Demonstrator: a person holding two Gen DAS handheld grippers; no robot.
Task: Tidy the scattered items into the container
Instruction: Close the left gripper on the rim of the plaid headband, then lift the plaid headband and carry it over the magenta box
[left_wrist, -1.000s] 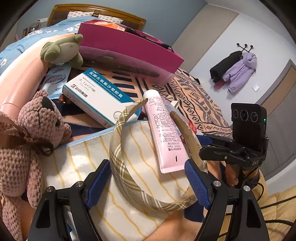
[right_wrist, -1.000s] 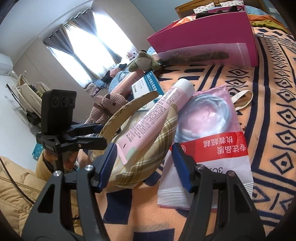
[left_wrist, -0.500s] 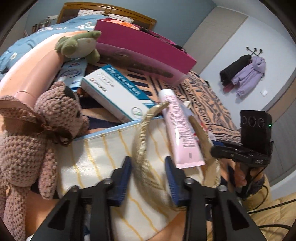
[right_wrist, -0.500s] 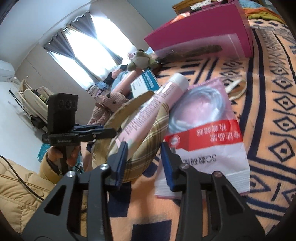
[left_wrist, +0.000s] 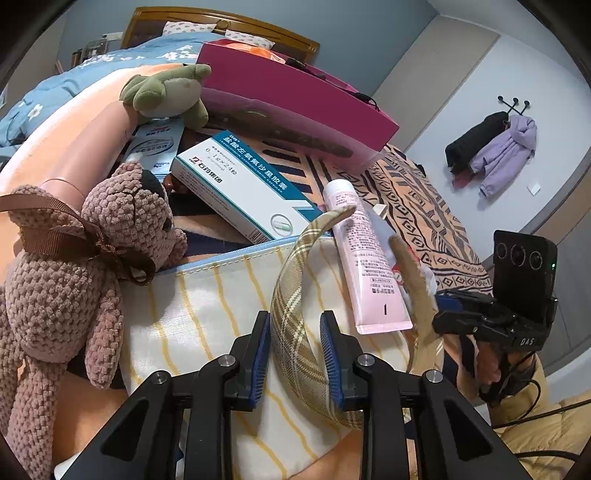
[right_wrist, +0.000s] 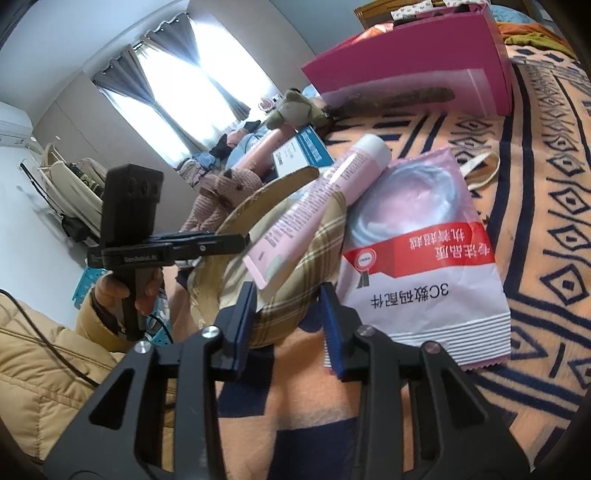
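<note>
A tan plaid headband (left_wrist: 291, 306) lies on a yellow-striped pouch (left_wrist: 207, 306) on the bed. My left gripper (left_wrist: 295, 354) is shut on its left band. My right gripper (right_wrist: 288, 314) is shut on the headband's other side (right_wrist: 284, 295); it also shows in the left wrist view (left_wrist: 454, 314). A pink tube (left_wrist: 365, 258) rests across the headband, also in the right wrist view (right_wrist: 317, 199). The magenta container (left_wrist: 295, 99) stands at the back, also in the right wrist view (right_wrist: 413, 70).
A brown knitted bear (left_wrist: 81, 258), a white-blue medicine box (left_wrist: 243, 188), a green plush (left_wrist: 166, 92) and a pink bolster (left_wrist: 70, 147) lie on the left. A pink-red cable packet (right_wrist: 417, 251) lies right of the headband on the patterned blanket (right_wrist: 546, 184).
Both grippers went from wide open to closed on the plaid headband, the left on its left band, the right on its other side. The left wrist view shifted right.
</note>
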